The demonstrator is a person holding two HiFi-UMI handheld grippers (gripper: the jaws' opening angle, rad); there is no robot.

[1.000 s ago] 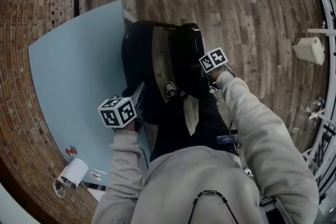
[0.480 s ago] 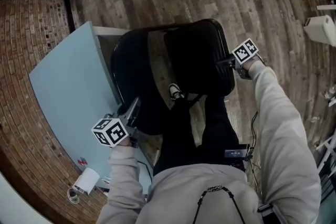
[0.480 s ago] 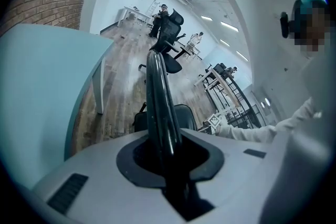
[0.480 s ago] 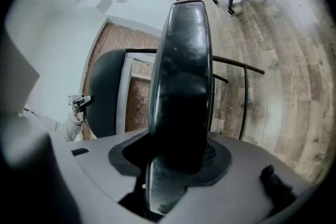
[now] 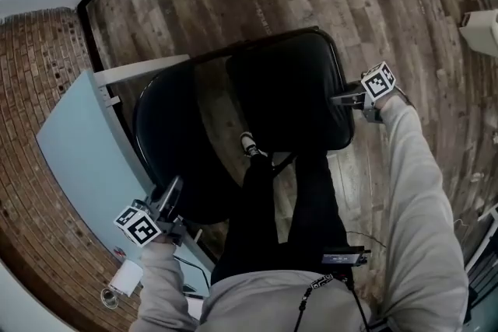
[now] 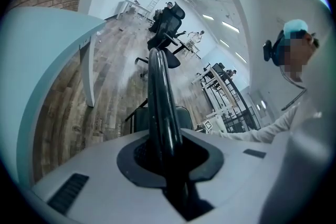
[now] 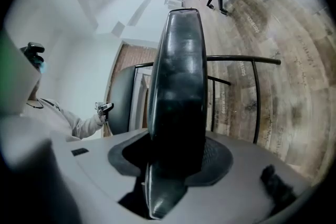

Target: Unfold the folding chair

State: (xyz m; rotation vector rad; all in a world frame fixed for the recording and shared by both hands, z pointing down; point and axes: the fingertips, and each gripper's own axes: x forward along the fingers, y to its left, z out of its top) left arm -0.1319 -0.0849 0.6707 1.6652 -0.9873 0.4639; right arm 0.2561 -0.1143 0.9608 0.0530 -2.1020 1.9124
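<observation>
The black folding chair stands partly opened below me on the wood floor. Its backrest (image 5: pixel 167 144) is at the left and its padded seat (image 5: pixel 288 89) at the right. My left gripper (image 5: pixel 161 204) is shut on the backrest's thin edge (image 6: pixel 160 102), which runs up between the jaws. My right gripper (image 5: pixel 348 99) is shut on the seat's thick side edge (image 7: pixel 178 81), which fills the gap between its jaws. Those jaws have just been opening slightly. The chair's metal frame (image 7: pixel 247 60) shows beyond the seat.
My legs and a shoe (image 5: pixel 248 144) stand between backrest and seat. A light blue table (image 5: pixel 78 152) is close on the left beside a brick wall (image 5: pixel 31 74), with a paper roll (image 5: pixel 124 276) below it. An office chair (image 6: pixel 168 16) and metal racks (image 6: pixel 223 86) stand farther off.
The seat has swung away from the backrest and the chair stands wider. My right gripper went right with the seat. My left gripper went down and left with the backrest.
</observation>
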